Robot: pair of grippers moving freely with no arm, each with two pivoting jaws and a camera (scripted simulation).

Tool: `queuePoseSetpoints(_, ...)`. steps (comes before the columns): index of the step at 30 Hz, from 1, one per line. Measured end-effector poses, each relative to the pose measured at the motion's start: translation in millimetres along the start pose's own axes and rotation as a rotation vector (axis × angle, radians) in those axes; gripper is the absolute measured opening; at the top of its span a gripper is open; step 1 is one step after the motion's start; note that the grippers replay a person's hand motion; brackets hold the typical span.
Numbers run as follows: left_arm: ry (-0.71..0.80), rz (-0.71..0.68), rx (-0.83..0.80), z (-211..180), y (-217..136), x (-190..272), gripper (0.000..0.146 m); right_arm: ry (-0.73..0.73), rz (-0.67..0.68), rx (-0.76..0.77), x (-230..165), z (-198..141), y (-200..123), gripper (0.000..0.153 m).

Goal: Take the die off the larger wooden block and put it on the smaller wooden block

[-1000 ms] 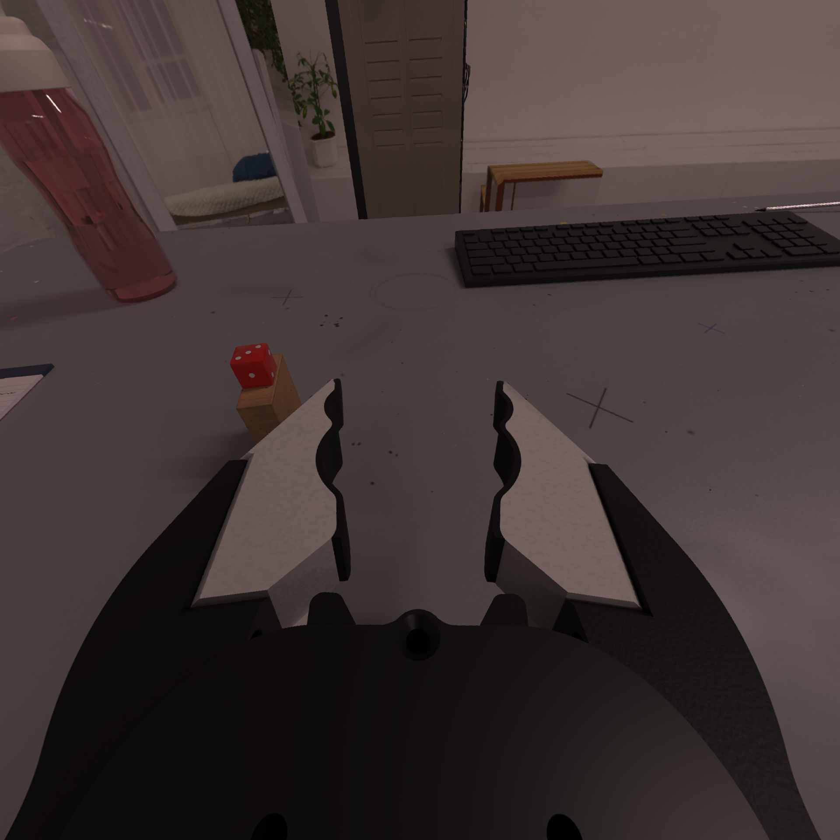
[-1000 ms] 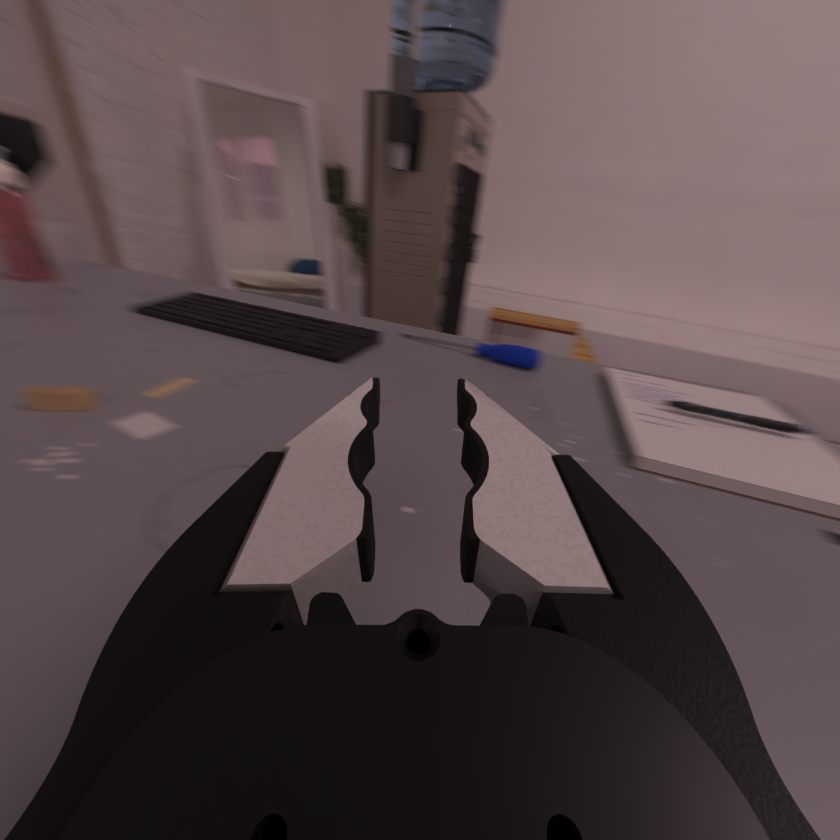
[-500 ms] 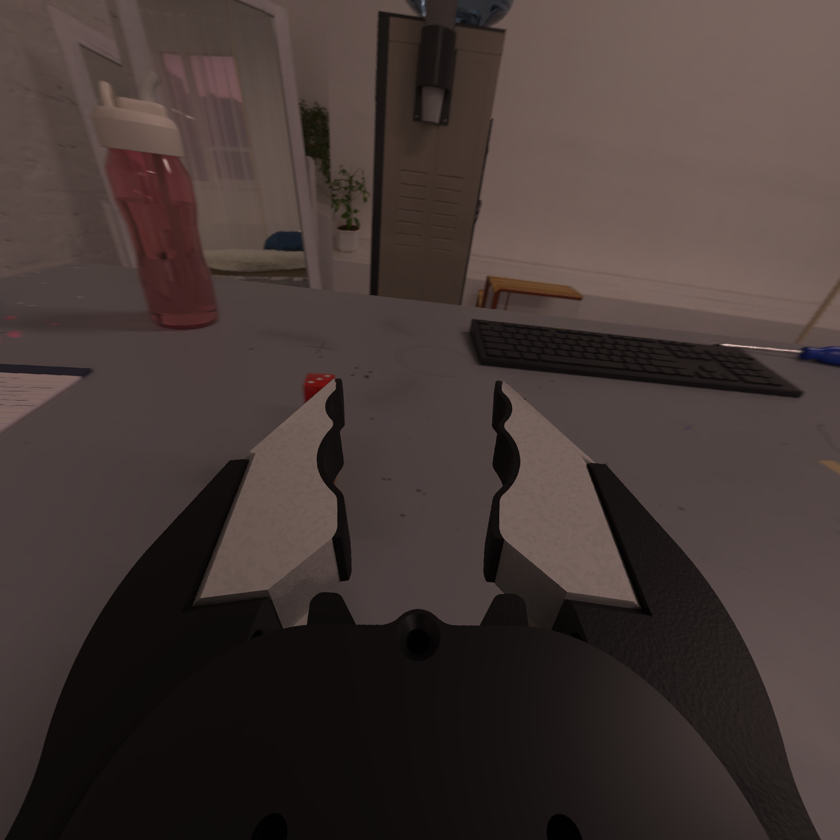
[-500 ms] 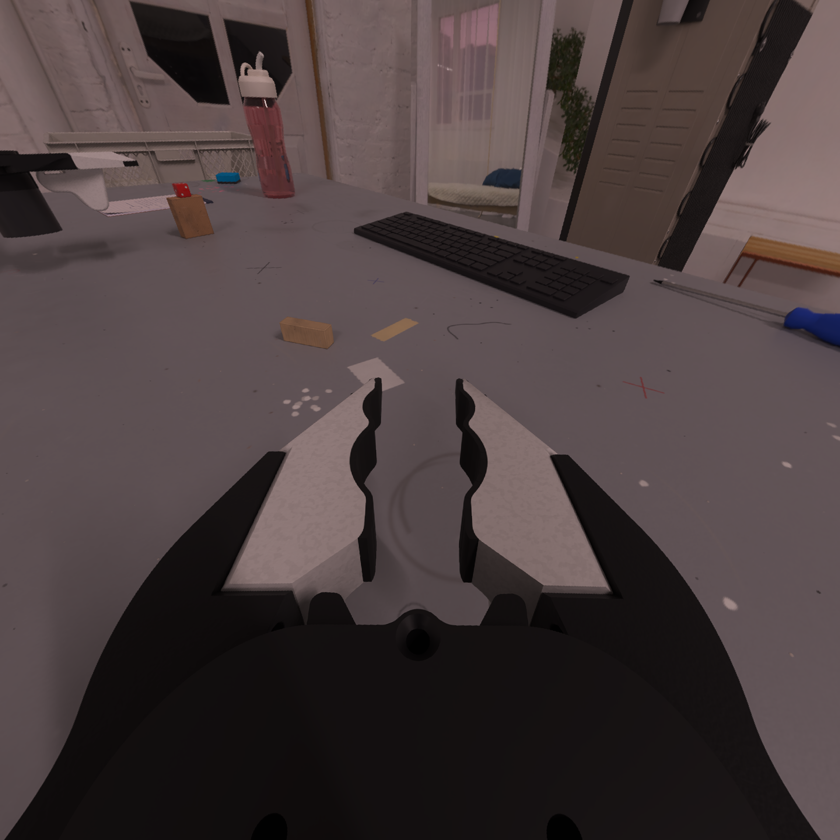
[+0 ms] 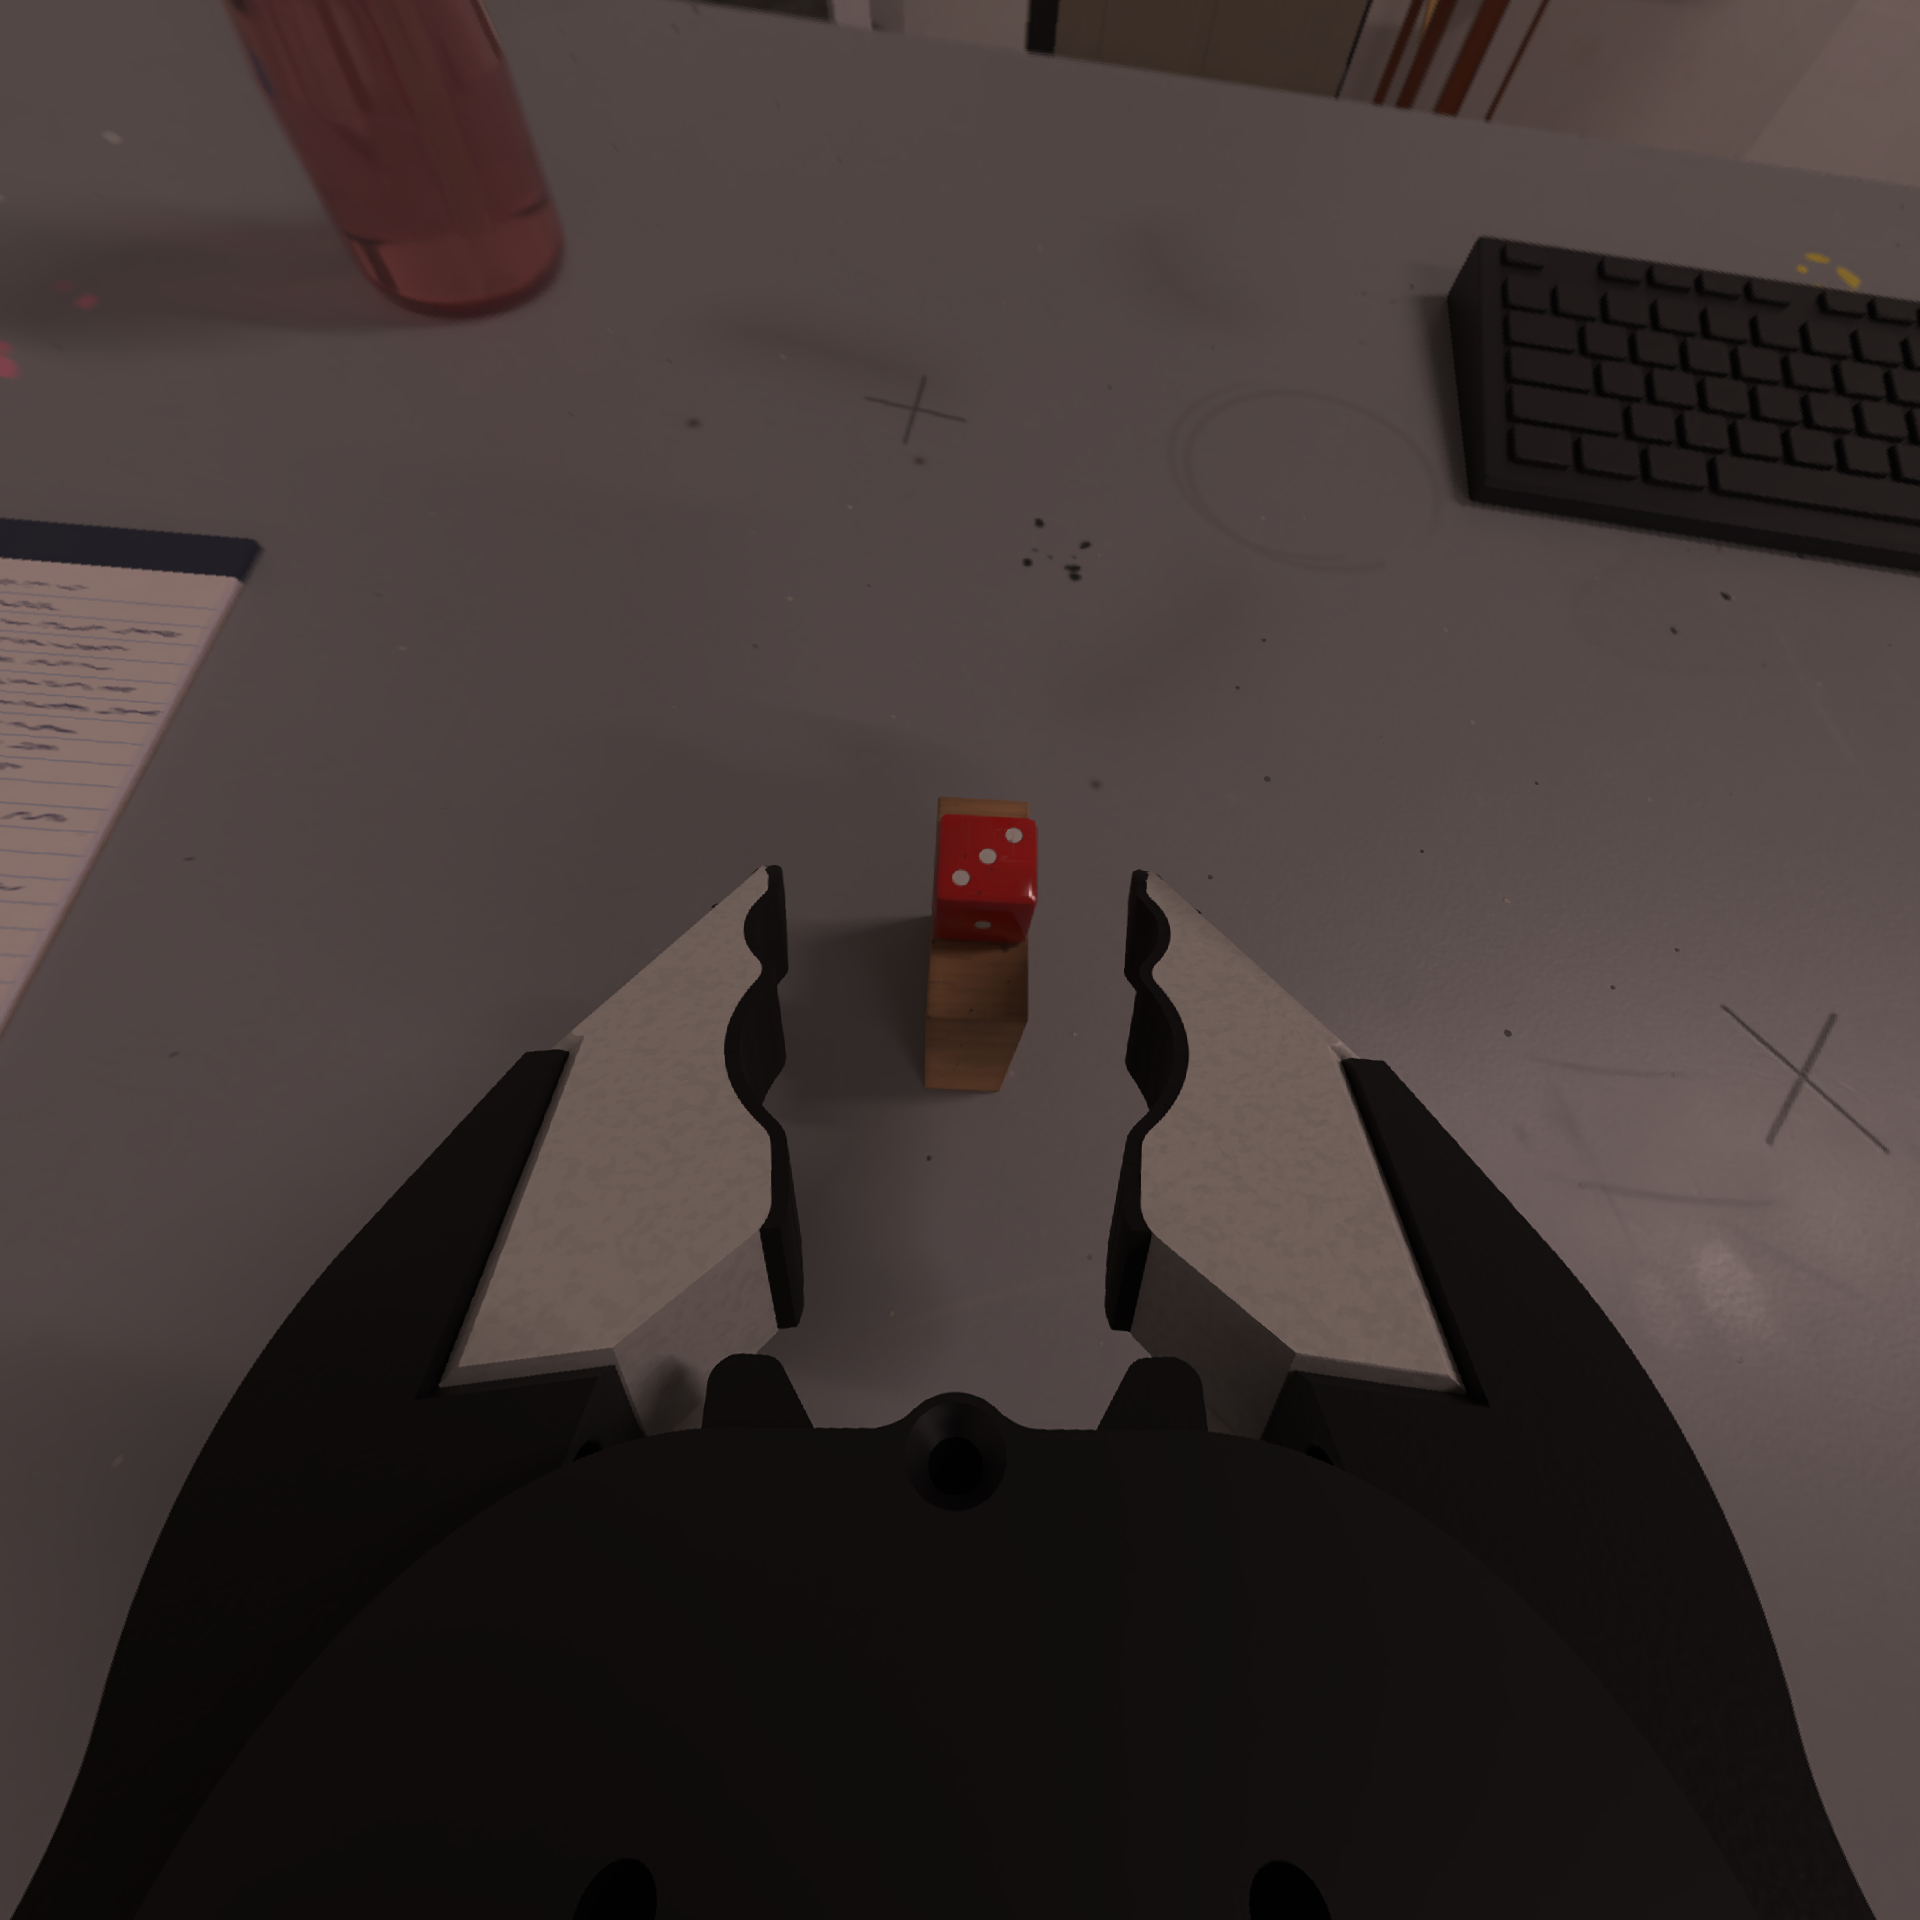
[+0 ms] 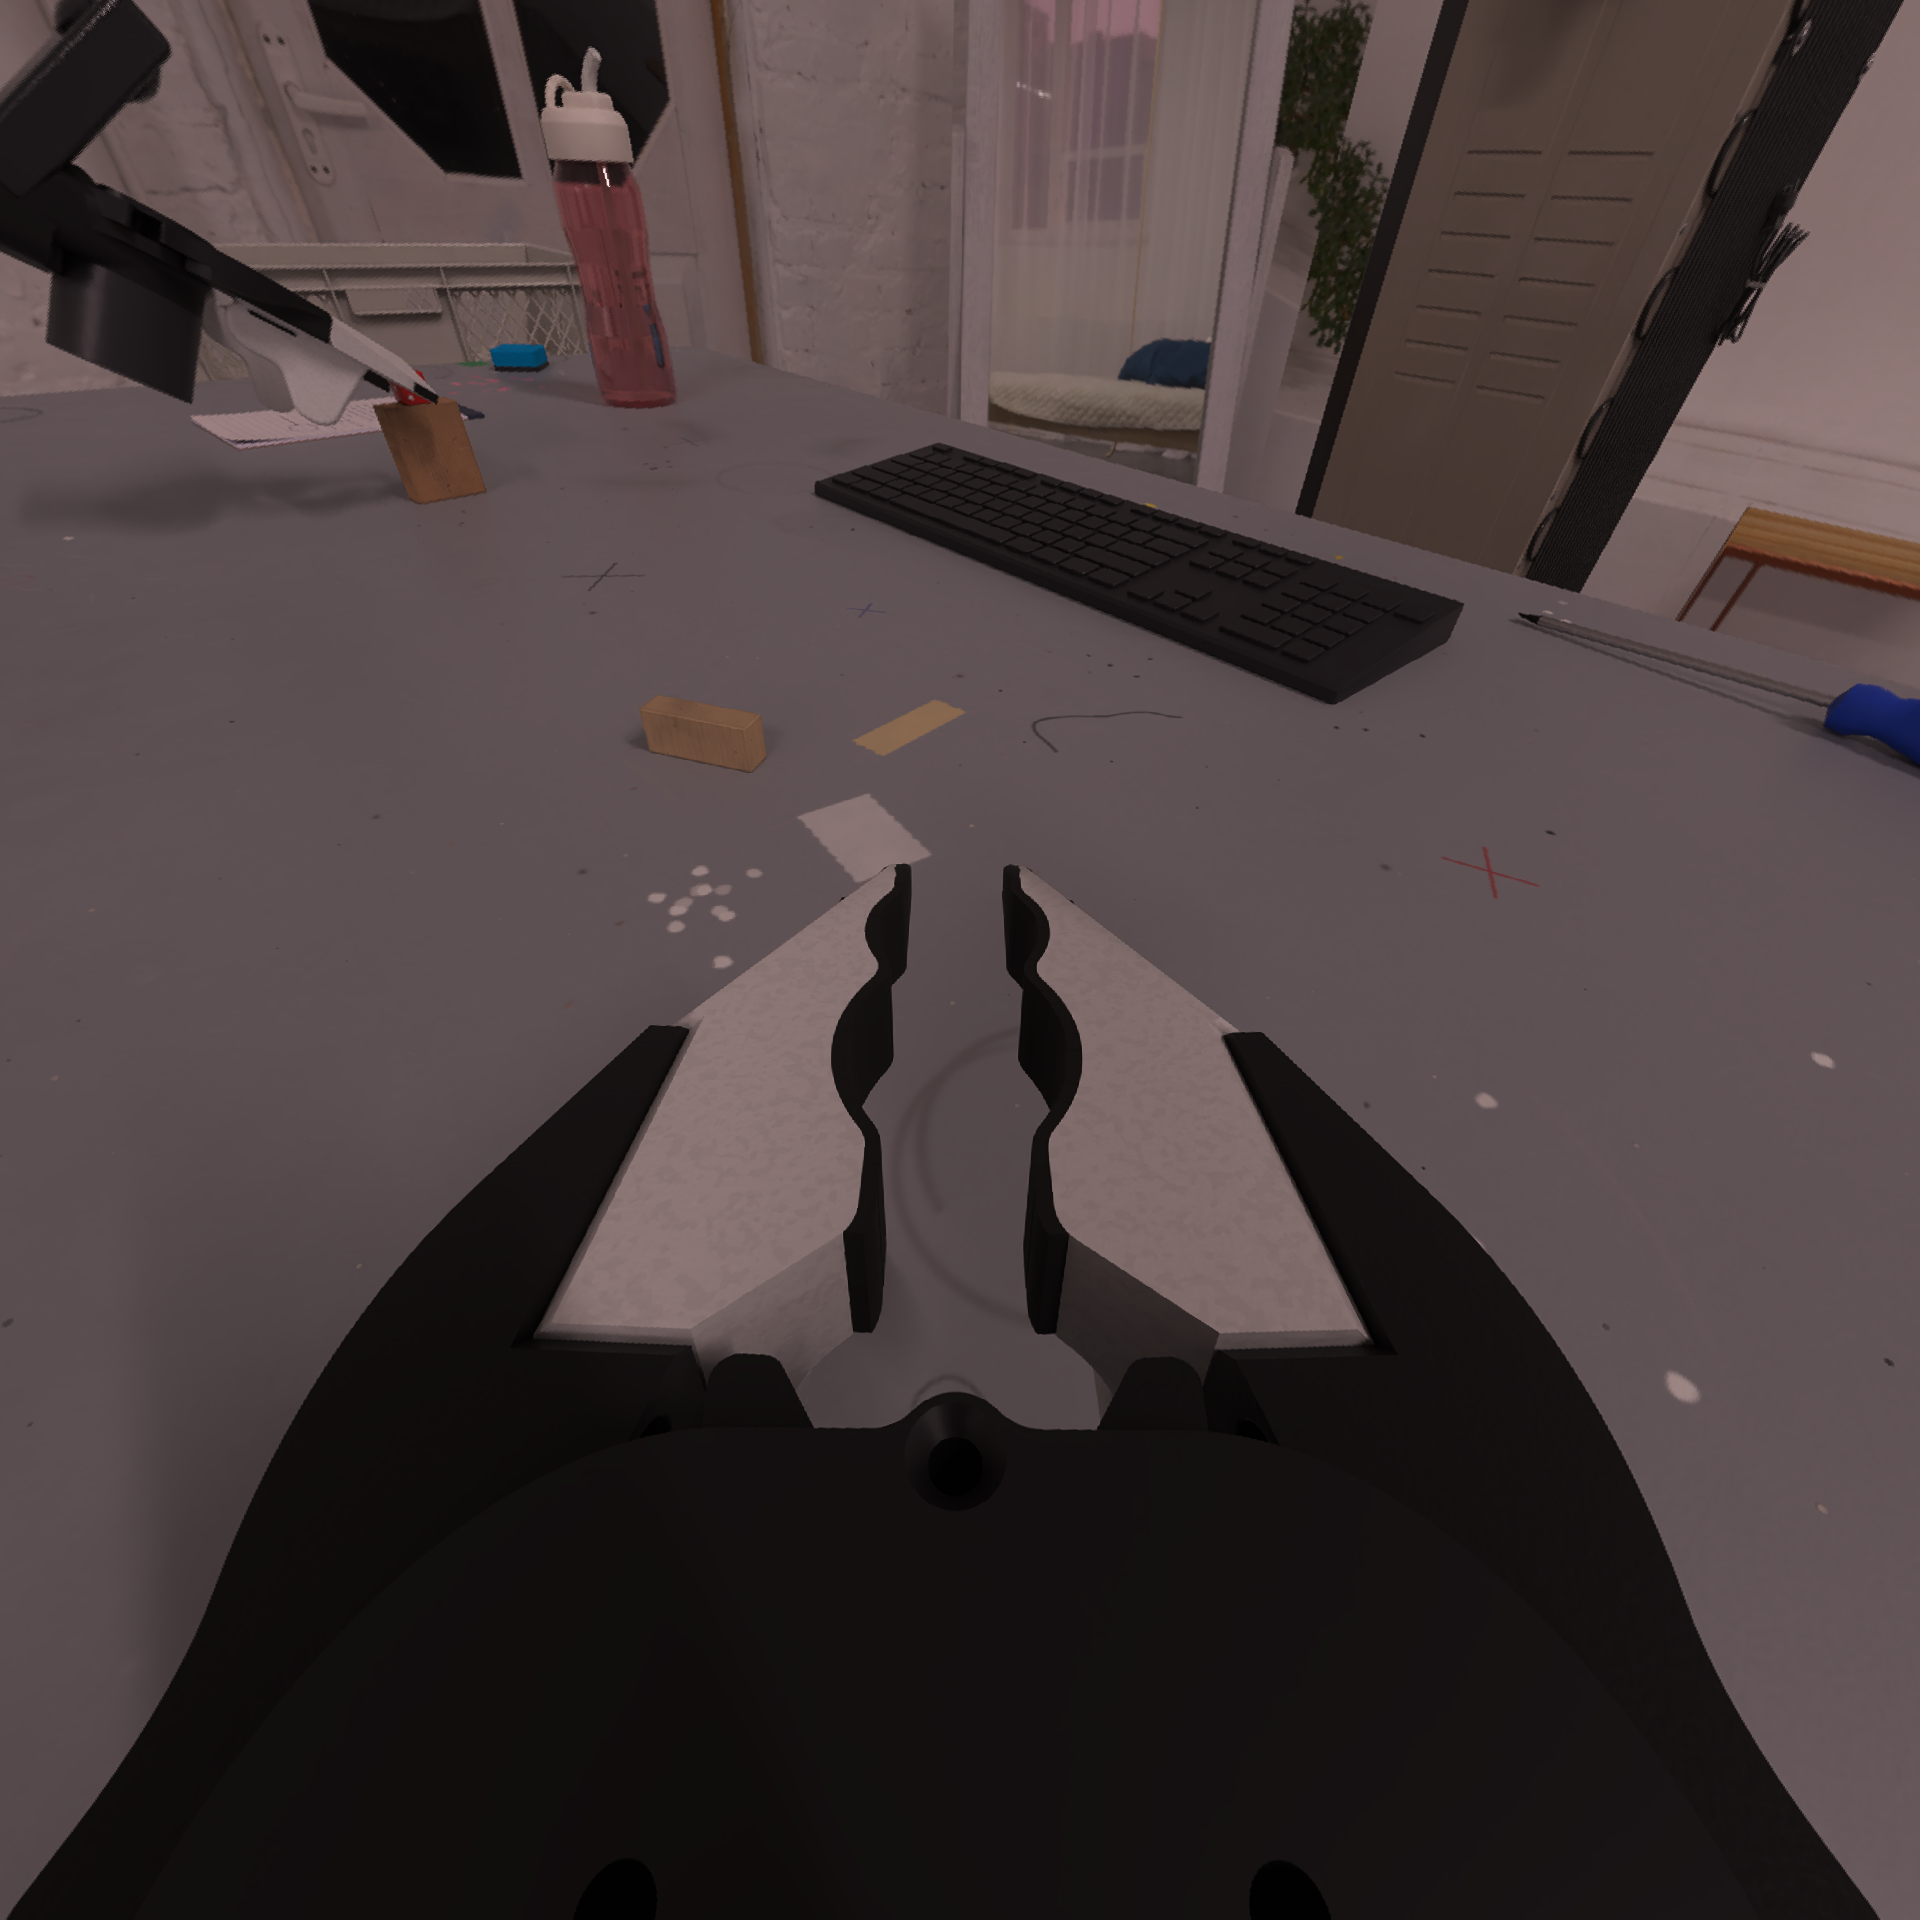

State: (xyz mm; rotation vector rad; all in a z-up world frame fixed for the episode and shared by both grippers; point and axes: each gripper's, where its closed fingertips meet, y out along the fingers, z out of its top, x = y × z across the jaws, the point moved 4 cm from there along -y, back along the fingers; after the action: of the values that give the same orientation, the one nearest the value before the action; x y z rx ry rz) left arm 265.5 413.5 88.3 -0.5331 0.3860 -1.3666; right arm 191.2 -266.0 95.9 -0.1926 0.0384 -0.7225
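A red die with white pips sits on top of the larger wooden block, which stands upright on the grey table. My left gripper is open and looks down on it, with the die between the two fingertips and not touched. In the right wrist view the left gripper hovers at the top of that block, and only a sliver of the die shows. The smaller wooden block lies flat mid-table. My right gripper is narrowly open and empty, low over the table.
A black keyboard lies to the right, and also shows in the left wrist view. A pink bottle stands beyond the die and a notepad lies at the left. Tan tape, a white scrap and a blue-handled screwdriver lie on the table.
My left gripper has risen and tilted down, and the die moved from beside its left finger to between the fingertips. The right gripper swung left, then edged forward.
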Motion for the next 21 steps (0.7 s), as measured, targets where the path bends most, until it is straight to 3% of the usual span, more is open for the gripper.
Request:
queuePoseSetpoints(2,-0.008,-0.021,-0.006,0.3,5.7,1.1,0.058,-0.004,-0.001,-0.001,-0.3,-0.1,0.1,0.017)
queuePoseSetpoints(6,0.038,-0.011,0.001,0.3,2.9,3.2,0.022,-0.012,-0.005,-0.001,-0.9,0.0,0.0,0.017)
queuePoseSetpoints(11,0.075,-0.035,0.193,13.2,-32.1,20.7,0.019,-0.024,-0.012,-0.004,-1.6,-0.3,0.3,0.017)
queuePoseSetpoints(15,0.213,-0.314,0.355,32.1,-74.9,98.0,0.019,0.022,0.046,0.037,-7.7,4.7,5.6,0.017)
queuePoseSetpoints(19,0.315,-0.701,0.324,31.4,-86.2,208.5,0.019,0.058,0.160,0.054,-22.5,12.8,28.2,0.018)
queuePoseSetpoints(21,0.386,-0.807,0.294,20.6,-80.6,260.1,0.019,0.040,0.200,0.051,-31.5,17.9,41.9,0.019)
